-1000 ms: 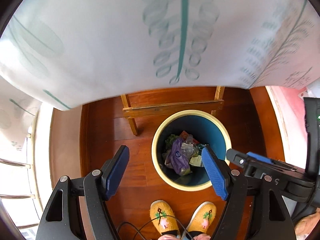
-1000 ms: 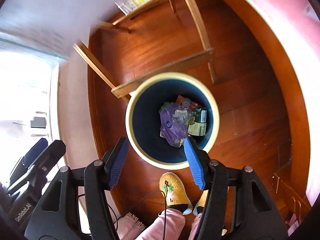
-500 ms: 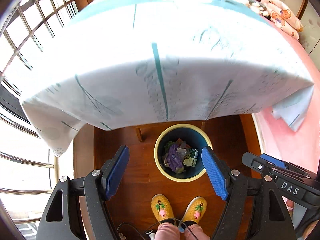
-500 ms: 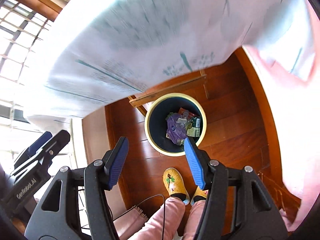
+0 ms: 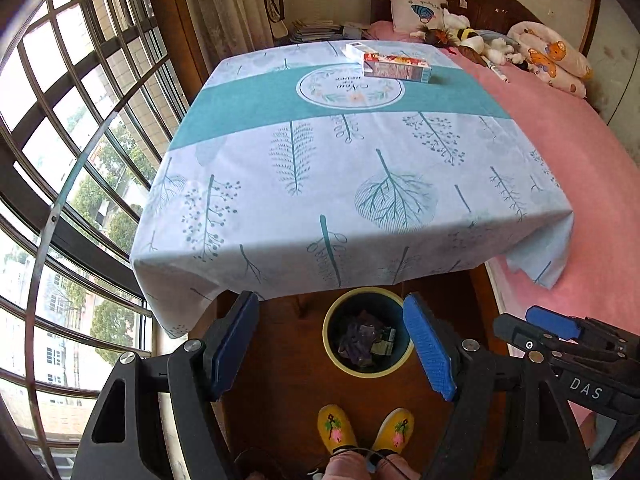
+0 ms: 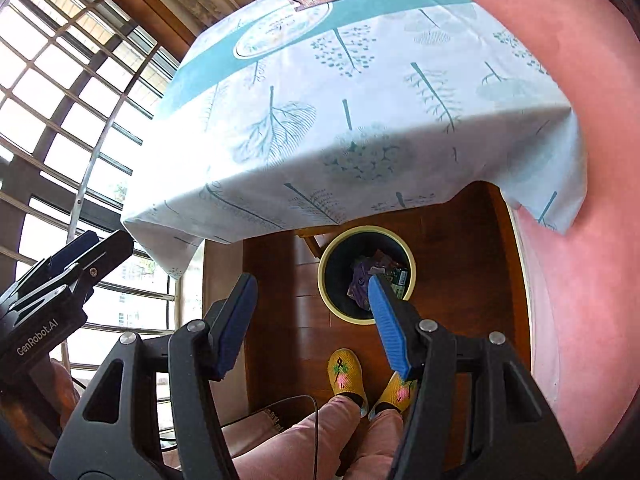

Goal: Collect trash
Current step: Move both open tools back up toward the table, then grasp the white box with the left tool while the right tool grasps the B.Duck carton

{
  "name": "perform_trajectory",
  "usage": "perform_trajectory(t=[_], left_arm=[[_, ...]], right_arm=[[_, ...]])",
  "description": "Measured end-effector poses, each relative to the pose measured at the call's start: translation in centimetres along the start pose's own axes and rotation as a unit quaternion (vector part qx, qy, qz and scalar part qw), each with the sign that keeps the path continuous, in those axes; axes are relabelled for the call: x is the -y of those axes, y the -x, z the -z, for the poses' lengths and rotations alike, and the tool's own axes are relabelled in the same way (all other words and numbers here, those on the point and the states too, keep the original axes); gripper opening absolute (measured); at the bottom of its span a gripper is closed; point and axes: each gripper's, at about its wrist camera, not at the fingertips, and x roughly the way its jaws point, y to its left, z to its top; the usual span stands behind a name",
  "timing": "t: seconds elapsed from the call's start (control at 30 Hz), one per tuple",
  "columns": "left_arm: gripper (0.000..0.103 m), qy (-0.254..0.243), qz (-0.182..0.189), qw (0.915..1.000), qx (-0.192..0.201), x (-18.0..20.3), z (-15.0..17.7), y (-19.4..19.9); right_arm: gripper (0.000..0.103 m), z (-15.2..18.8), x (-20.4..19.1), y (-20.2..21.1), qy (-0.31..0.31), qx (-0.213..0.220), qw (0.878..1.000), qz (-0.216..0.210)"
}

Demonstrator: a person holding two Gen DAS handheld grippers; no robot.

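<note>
both grippers, left gripper (image 5: 332, 344) and right gripper (image 6: 310, 320), spread wide and empty above the bin (image 5: 332, 364) holding what looks like wrappers, cartons (image 5: 396, 66) on the table (image 5: 280, 152).

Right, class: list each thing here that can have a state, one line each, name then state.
Left gripper: open, holding nothing.
Right gripper: open, holding nothing.
Trash bin: upright, uncovered, partly filled with trash.
Carton: lying flat on the tablecloth.
Tablecloth: spread, draped over the edges.
</note>
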Motion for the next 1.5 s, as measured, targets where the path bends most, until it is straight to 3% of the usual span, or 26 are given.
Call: perform_trajectory(t=[0.27, 0.43, 0.67, 0.83, 0.97, 1.17, 1.37, 1.5], left_arm=[[0.076, -0.011, -0.020, 0.9986, 0.048, 0.1, -3.8, 6.1], [0.076, -0.019, -0.019, 0.9983, 0.052, -0.2, -6.7, 8.1], [0.076, -0.038, -0.003, 0.9981, 0.049, -1.6, -13.0, 8.1], [0.076, -0.061, 0.006, 0.9965, 0.057, -3.1, -19.2, 6.6], [0.076, -0.097, 0.012, 0.9929, 0.067, -4.2, -25.4, 3.6], [0.076, -0.151, 0.038, 0.9863, 0.054, -5.7, -35.2, -4.8], [0.076, -0.181, 0.075, 0.9799, 0.039, -6.6, -43.8, -14.1], [0.076, -0.177, 0.093, 0.9796, 0.017, -6.5, -47.2, -20.0]], right_arm=[[0.055, -3.7, -1.6, 5.4, 0.029, 0.048, 0.998, -0.027], [0.055, -7.6, -3.2, 7.0, 0.052, 0.076, 0.995, -0.033], [0.056, -14.5, -4.7, 7.8, 0.060, 0.092, 0.993, -0.036], [0.056, -20.7, -5.0, 6.5, 0.037, 0.098, 0.994, -0.033], [0.056, -26.6, -4.6, 3.5, -0.003, 0.094, 0.995, -0.023], [0.056, -35.6, -2.8, -4.2, -0.101, 0.075, 0.992, 0.007], [0.056, -43.5, -0.4, -12.8, -0.204, 0.051, 0.977, 0.034], [0.056, -46.9, 1.2, -17.5, -0.266, 0.038, 0.963, 0.037]])
